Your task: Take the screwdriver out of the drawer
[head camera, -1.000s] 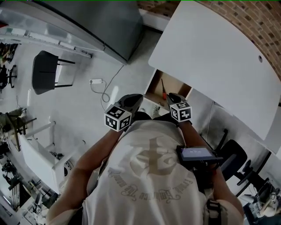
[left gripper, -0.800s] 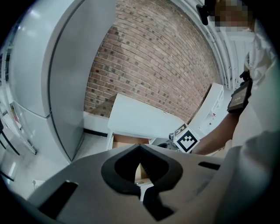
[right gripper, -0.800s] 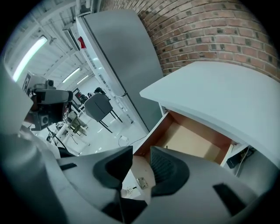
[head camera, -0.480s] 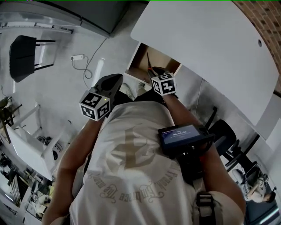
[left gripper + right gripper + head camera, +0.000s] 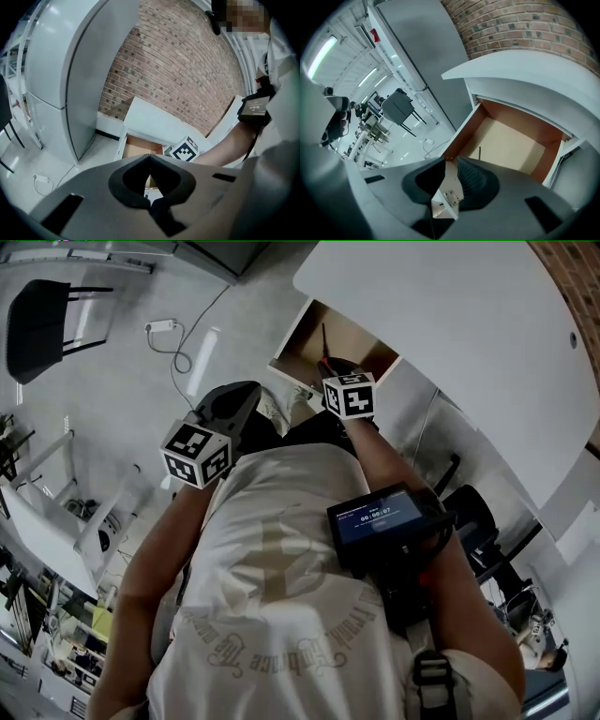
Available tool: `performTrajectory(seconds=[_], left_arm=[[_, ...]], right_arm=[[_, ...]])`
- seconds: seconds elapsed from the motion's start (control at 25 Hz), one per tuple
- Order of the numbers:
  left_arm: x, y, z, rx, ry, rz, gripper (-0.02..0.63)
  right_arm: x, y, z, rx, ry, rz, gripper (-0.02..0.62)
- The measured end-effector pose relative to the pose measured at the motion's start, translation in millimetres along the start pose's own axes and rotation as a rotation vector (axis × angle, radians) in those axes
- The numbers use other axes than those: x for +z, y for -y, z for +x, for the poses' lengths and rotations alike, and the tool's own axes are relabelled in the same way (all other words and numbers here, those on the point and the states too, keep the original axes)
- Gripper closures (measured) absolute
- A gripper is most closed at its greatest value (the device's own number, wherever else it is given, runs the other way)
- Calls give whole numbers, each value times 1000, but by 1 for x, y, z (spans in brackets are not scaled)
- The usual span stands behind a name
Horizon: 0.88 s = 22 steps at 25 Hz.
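While the screwdriver (image 5: 479, 153) lay untouched inside the open drawer (image 5: 513, 140), right gripper (image 5: 449, 161) hung over the drawer's front edge, jaws apart and just closing a little, nothing clamped, likely lining up to reach in. Left gripper (image 5: 150, 157) hung back, jaws together, empty, probably spare.

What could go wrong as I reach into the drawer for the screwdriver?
The right tongs have just been closing with nothing between them, poised over the front edge of the drawer; they could strike it going in. In the right gripper view only the thin shaft of the screwdriver shows, its handle hidden behind the tongs, so the grasp may miss or slip.
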State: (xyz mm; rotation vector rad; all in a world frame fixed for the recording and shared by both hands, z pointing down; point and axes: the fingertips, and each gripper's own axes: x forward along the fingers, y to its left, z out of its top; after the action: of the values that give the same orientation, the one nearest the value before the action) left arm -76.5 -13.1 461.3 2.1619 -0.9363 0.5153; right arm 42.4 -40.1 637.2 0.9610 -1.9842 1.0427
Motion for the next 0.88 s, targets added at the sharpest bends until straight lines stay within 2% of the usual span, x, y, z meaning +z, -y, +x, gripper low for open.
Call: performTrajectory(seconds=[0.48,0.88], left_arm=[[-31,11,2,32,19,-88,584],[-44,31,3,50,32,-120,584]], right_arm=[[-20,19,10,-22,-42,-44,502],[-34,39,17,-10,-90,-70,494]])
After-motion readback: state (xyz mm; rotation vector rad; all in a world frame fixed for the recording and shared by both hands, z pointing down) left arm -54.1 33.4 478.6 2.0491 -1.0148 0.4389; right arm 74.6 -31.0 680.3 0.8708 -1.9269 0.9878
